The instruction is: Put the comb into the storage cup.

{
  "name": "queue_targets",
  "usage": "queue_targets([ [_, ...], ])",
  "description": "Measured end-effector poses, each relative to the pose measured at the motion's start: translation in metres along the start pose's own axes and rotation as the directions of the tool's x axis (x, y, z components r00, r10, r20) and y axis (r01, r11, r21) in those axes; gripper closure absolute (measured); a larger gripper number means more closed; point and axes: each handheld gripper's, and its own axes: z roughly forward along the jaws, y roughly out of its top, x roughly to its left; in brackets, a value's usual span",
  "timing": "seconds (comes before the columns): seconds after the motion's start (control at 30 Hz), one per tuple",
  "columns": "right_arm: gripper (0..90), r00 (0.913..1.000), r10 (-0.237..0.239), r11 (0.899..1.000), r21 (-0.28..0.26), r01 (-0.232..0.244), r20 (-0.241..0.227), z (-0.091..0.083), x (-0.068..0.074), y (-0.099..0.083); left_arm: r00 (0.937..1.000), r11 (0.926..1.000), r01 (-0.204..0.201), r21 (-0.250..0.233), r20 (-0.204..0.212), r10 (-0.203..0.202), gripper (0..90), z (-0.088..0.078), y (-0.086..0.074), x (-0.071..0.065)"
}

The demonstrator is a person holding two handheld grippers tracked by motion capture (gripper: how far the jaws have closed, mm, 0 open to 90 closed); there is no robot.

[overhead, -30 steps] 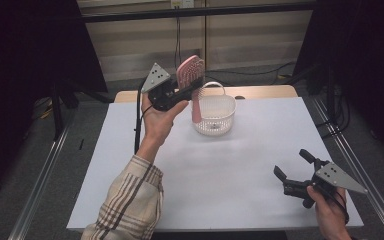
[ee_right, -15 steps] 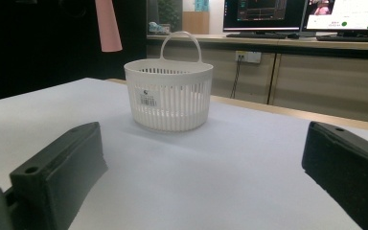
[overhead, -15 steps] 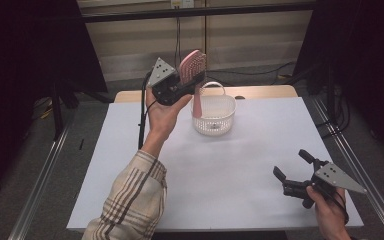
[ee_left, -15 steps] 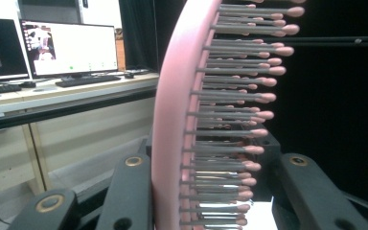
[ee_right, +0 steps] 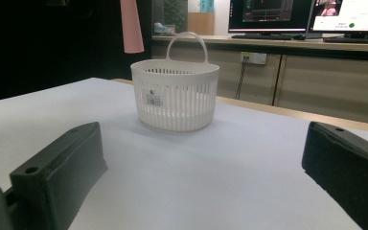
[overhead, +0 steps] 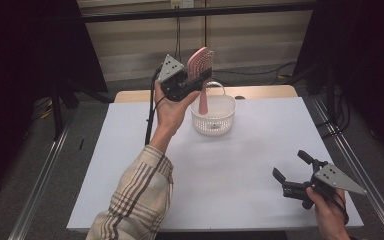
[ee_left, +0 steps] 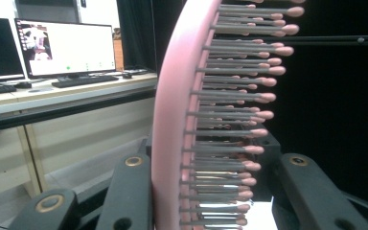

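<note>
Looking down from the high view, the left tool [overhead: 192,82] grips a pink hairbrush [overhead: 200,75] raised above the white basket [overhead: 213,117] at twelve o'clock on the table [overhead: 240,170]; the right tool [overhead: 295,172] rests wide at four o'clock. The left gripper view shows jaws clamping the brush head. The right gripper view shows jaws wide apart, the basket ahead.

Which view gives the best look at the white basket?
The right gripper view: the white basket sits whole on the table, with its handle, slatted wall and label all plain. The high view shows the basket from above, small, with the pink hairbrush handle hanging before its rim.
</note>
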Motion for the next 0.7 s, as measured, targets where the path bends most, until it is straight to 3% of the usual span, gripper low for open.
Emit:
queue_targets([
  [0.1, 0.8, 1.0000, -0.001, 1.000, 0.002, 0.001, 0.001, 0.000, -0.001, 0.000, 0.9999, 0.9999, 0.012, -0.008, -0.010, -0.012, 63.0, 0.003, -0.001, 0.002],
  [0.23, 0.2, 0.9999, -0.010, 1.000, 0.001, 0.010, 0.005, -0.001, 0.000, 0.000, 0.9988, 0.9985, 0.047, -0.029, 0.012, -0.047, 63.0, 0.003, 0.000, 0.003],
  [0.27, 0.3, 1.0000, -0.005, 1.000, 0.002, 0.005, 0.004, -0.001, 0.000, 0.000, 0.9995, 0.9991, 0.031, -0.028, 0.003, -0.031, 63.0, 0.003, 0.001, 0.003],
  [0.47, 0.1, 1.0000, 0.001, 1.000, 0.001, -0.001, -0.001, -0.001, -0.001, 0.000, 0.9997, 0.9995, 0.022, -0.022, -0.007, -0.022, 63.0, 0.008, -0.002, 0.004],
  [0.53, 0.1, 1.0000, -0.001, 1.000, 0.002, 0.001, 0.000, -0.001, 0.000, 0.000, 0.9998, 0.9999, -0.009, -0.008, -0.017, 0.009, 63.0, 0.012, -0.005, 0.002],
  [0.7, 0.1, 1.0000, -0.001, 1.000, -0.002, 0.001, -0.001, -0.001, 0.000, 0.000, 0.9996, 0.9998, -0.019, -0.003, -0.019, 0.019, 63.0, 0.020, -0.012, 0.001],
])
